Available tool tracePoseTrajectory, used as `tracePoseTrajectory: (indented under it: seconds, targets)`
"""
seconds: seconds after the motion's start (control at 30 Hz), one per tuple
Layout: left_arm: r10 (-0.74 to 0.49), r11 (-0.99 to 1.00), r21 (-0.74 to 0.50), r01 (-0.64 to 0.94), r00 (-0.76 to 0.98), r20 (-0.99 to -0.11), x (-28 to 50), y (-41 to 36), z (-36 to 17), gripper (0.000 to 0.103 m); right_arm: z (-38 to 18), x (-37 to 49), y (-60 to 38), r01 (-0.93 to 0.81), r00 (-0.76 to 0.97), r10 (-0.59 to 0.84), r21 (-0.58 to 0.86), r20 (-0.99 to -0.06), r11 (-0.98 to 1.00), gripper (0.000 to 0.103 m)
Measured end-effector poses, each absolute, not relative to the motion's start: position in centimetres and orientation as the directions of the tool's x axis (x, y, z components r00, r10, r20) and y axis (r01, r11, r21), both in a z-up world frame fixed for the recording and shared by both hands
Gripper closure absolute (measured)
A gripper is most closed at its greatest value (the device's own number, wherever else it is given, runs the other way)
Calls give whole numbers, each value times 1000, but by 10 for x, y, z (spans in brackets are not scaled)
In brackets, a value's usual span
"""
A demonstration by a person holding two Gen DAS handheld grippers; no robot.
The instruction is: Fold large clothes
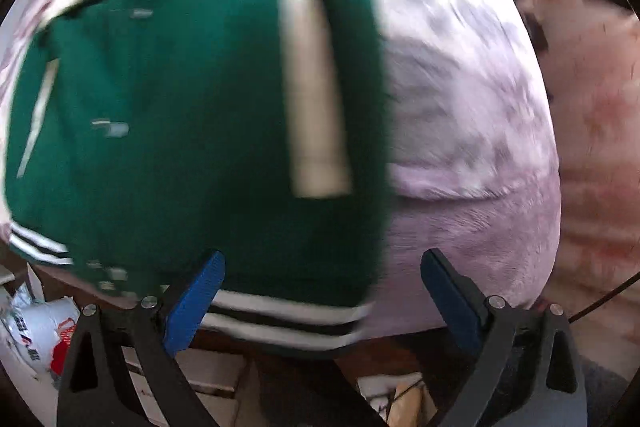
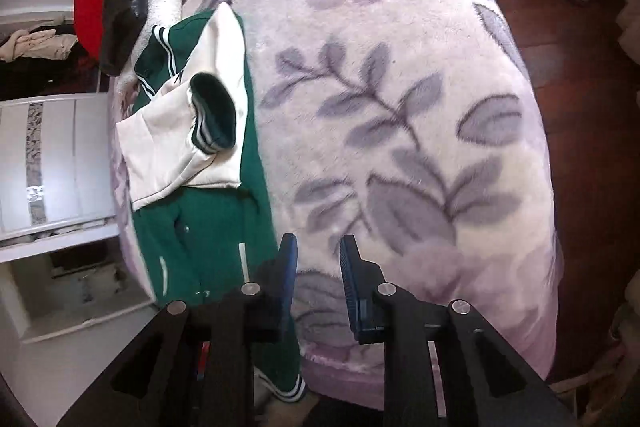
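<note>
- The jacket [image 1: 192,115], green with cream sleeves, lay on the bed [image 1: 460,107] and filled the left and middle of the left wrist view; its striped hem [image 1: 288,315] hung over the bed's near edge at lower centre.
- The left hand-held gripper [image 1: 320,303] stood wide open and empty, one finger over the hem, the other over bare blanket.
- The right hand-held gripper [image 2: 318,283] was narrowly open and held nothing, beside the jacket's [image 2: 208,227] right edge at lower centre.
- In the right wrist view a cream sleeve [image 2: 180,147] lay folded across the body at centre left, cuff [image 2: 212,115] turned up.
- The next fold probably called for a grip on the hem at both corners, taking every layer.
- Lifting evenly and laying the hem toward the collar should keep the sleeve from sliding out.
- The left view was blurred, so fine creases were unreadable.
</note>
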State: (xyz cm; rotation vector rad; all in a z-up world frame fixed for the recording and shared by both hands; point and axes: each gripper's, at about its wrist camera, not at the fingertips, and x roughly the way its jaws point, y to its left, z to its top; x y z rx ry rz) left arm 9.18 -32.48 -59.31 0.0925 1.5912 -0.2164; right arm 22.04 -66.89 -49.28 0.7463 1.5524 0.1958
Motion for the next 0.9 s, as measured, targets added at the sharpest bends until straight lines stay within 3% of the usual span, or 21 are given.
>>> tracePoseTrajectory:
  seconds: [0.07, 0.1, 0.13, 0.2, 0.43, 0.7, 0.77, 0.9]
  targets:
    - [-67, 975, -72, 210, -35, -997, 95, -346, -608, 37, -501, 241, -678, 344, 40, 586, 562, -809, 752, 73]
    - [-33, 975, -40, 218, -32, -999, 96, -351, -612, 63, -508, 259, -681, 338, 44, 597, 574, -801, 746, 70]
    - [33, 974, 27, 225, -23, -999, 101, -353, -618, 81, -511, 271, -683, 329, 54, 609, 590, -791, 737, 63]
    - [12, 980, 14, 200, 7, -1000, 110, -345, -616, 94, -523, 306, -680, 309, 72, 651, 637, -756, 706, 61]
    - [15, 958, 30, 286, 56, -998, 107, -339, -589, 98, -571, 413, -645, 289, 103, 778, 767, -620, 572, 61]
    - [-23, 978, -11, 208, 58, -998, 122, -315, -549, 99, -616, 475, -578, 262, 17, 842, 816, -539, 516, 62]
    - [-26, 981, -13, 193, 66, -997, 130, -303, -538, 99, -609, 478, -564, 210, 6, 821, 804, -570, 556, 93]
    - [-26, 991, -14, 133, 90, -996, 131, -277, -524, 99, -577, 487, -546, 179, -4, 763, 750, -647, 637, 96]
